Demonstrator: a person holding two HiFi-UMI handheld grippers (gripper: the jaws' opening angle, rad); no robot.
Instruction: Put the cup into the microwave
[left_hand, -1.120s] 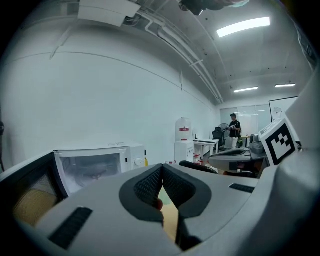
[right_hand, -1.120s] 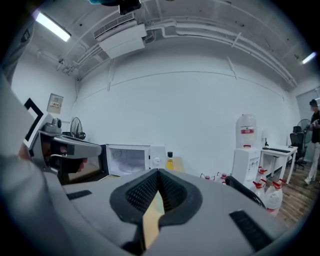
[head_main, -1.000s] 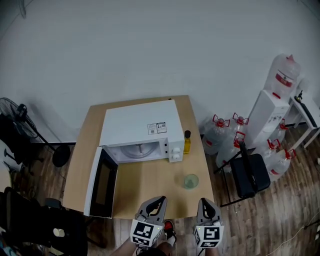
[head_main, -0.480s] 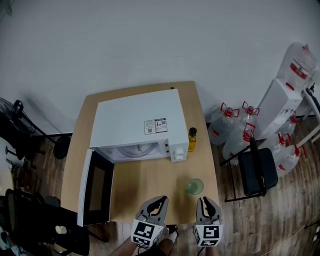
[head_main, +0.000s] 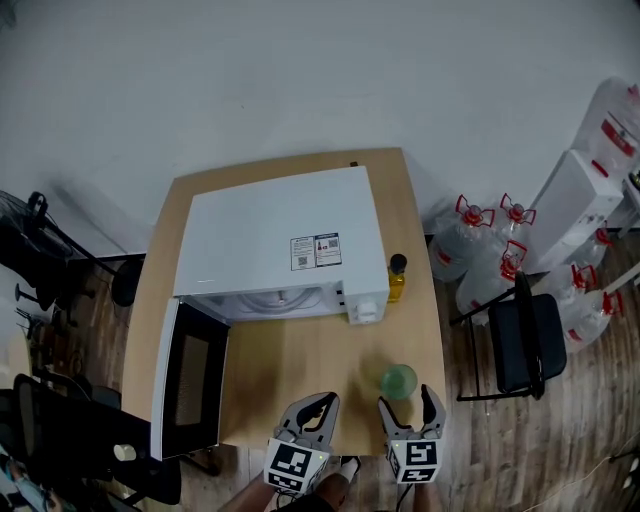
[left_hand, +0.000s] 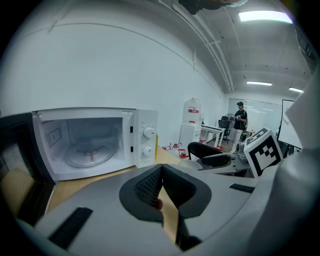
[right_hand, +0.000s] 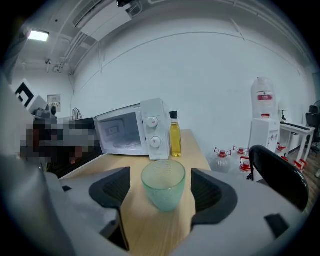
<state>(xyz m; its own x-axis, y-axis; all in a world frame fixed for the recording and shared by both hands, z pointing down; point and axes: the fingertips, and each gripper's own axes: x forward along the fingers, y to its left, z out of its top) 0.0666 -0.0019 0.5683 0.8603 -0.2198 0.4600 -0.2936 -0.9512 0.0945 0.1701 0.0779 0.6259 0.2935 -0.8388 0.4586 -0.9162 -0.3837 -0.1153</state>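
Observation:
A pale green glass cup (head_main: 398, 381) (right_hand: 163, 189) stands upright on the wooden table (head_main: 290, 370), in front of the microwave's knob side. My right gripper (head_main: 408, 404) (right_hand: 162, 192) is at the table's front edge. Its jaws are opening wide, with the cup between their tips and the pads (right_hand: 116, 188) clear of it. My left gripper (head_main: 314, 411) (left_hand: 160, 183) is shut and empty, beside the right one. The white microwave (head_main: 280, 245) (left_hand: 90, 142) has its door (head_main: 190, 378) swung open to the left, showing the glass turntable (left_hand: 89, 154).
A bottle of yellow oil (head_main: 397, 277) (right_hand: 175, 135) stands right of the microwave. A black chair (head_main: 528, 345) and several water jugs (head_main: 478, 245) sit right of the table. More black chairs (head_main: 70, 440) and a fan (head_main: 35, 235) are on the left.
The right gripper's jaws have gone from shut to wide open. Both grippers have come closer to the table's front edge, and the cup now sits right at the right gripper's tips.

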